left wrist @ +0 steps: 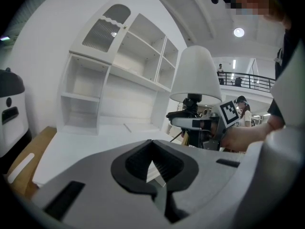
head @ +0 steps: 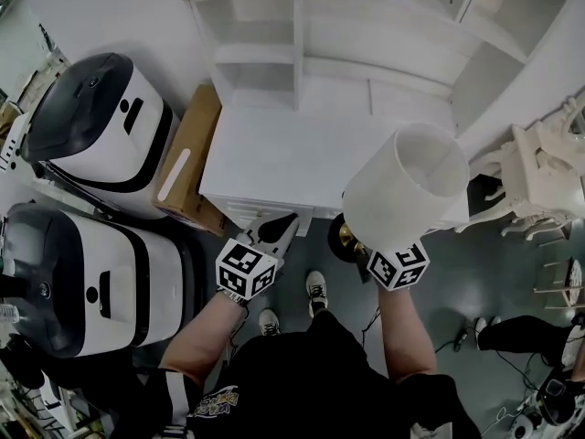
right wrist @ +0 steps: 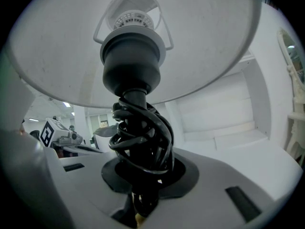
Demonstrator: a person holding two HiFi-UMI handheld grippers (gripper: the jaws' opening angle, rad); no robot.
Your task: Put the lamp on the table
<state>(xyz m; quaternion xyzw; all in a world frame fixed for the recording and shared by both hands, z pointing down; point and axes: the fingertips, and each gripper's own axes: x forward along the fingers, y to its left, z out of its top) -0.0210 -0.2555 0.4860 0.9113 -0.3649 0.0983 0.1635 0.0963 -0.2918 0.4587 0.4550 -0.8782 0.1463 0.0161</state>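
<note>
Lamp [head: 407, 186] is off the ground and upright in the right tool [right wrist: 143, 185], its white shade hanging over the front right corner of the white worktop [head: 274, 158], at about 4 o'clock from the bare middle of that surface. In the right gripper view the jaws are closed around the dark stem just below the bulb socket, where the black cord [right wrist: 143, 132] is wound in loops round it, so the pads bear on cord as well as stem. The left tool [head: 279, 231] sits at 6 o'clock from the worktop, just off its front edge, with its jaws together and nothing between them. I judge the carrying step to be in hand: the lamp has reached the worktop's edge but its base is not yet set down. The next move calls for bringing it toward 11 o'clock over the bare surface, keeping the shade short of the shelving [head: 256, 62] at the back, lowering it level until the base rests flat, and only then letting the jaws part.
</note>
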